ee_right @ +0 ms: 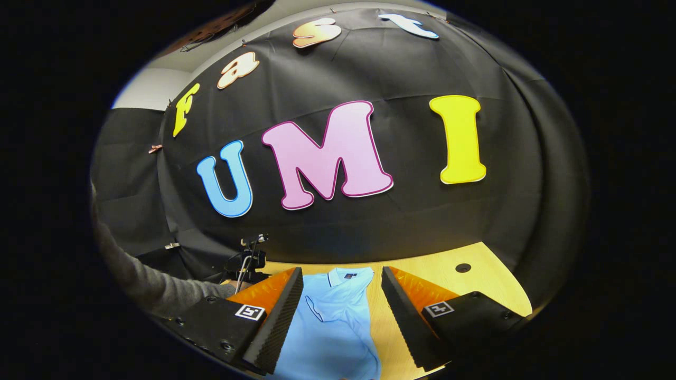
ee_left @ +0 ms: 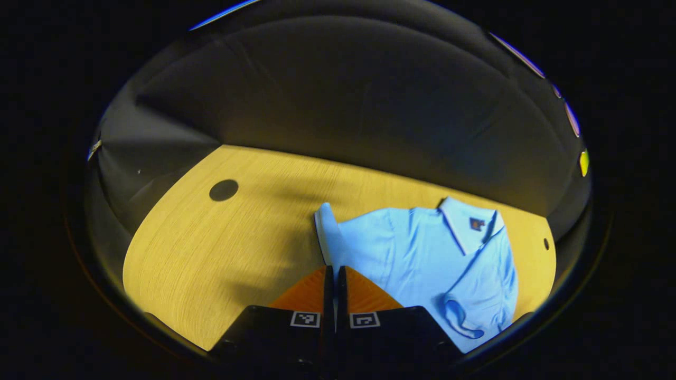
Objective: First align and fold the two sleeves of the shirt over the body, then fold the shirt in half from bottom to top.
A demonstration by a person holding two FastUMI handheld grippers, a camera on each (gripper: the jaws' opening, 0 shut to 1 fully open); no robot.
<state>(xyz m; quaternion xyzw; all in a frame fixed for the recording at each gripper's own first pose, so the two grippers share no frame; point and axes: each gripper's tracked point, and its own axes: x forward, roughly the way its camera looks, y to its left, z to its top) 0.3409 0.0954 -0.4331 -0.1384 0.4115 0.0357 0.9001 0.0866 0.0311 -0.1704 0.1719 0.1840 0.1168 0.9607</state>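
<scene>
Shirt flat on the worktop, both my grippers over it.

My left gripper (ee_left: pixel 335 272) has its fingers pressed together, tips at the near edge of the light blue shirt (ee_left: pixel 422 258) by a sleeve (ee_left: pixel 327 229); whether cloth is pinched, I cannot tell. My right gripper (ee_right: pixel 342 287) hovers with fingers wide apart, the shirt lying between them on the wooden worktop (ee_left: pixel 211 253), collar away from me.

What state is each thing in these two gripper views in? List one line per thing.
shirt: flat on the table, one sleeve folded over the body, the other still out at the side.
left gripper: shut, empty, near the outstretched sleeve.
right gripper: open, empty, above the shirt.
table: bearing the shirt.
</scene>
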